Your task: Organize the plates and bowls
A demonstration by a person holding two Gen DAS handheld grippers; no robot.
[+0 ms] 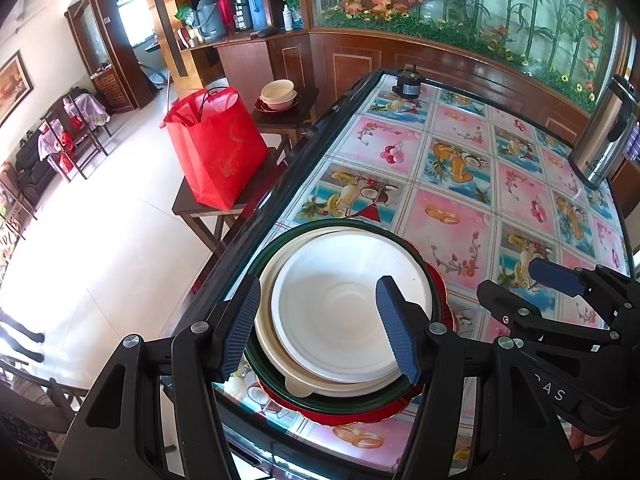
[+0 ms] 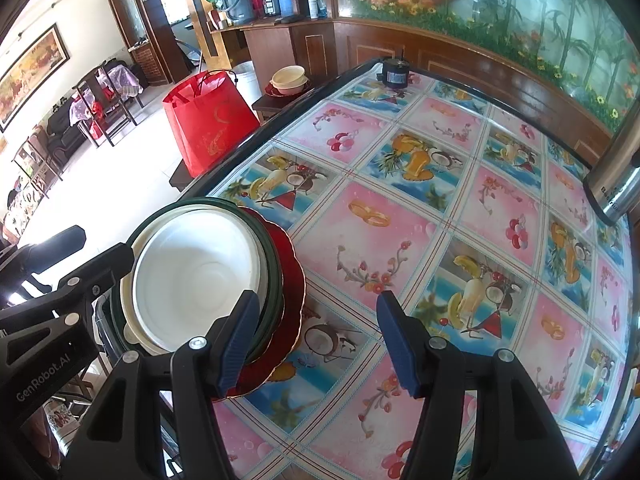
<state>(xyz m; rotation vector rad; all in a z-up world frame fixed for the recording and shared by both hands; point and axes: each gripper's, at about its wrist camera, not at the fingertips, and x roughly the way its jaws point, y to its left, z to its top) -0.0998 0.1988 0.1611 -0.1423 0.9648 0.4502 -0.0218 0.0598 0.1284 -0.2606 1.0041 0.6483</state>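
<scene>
My left gripper (image 1: 320, 328) hangs wide open over the white bowl (image 1: 340, 312), gripping nothing. Right of the bowl, my right gripper (image 2: 316, 344) gapes empty above the table (image 2: 400, 220).

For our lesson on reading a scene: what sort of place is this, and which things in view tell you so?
Probably a home dining room: a table under a fruit-print cloth, stacked bowls and plates, and thermos flasks on a wooden sideboard.
</scene>
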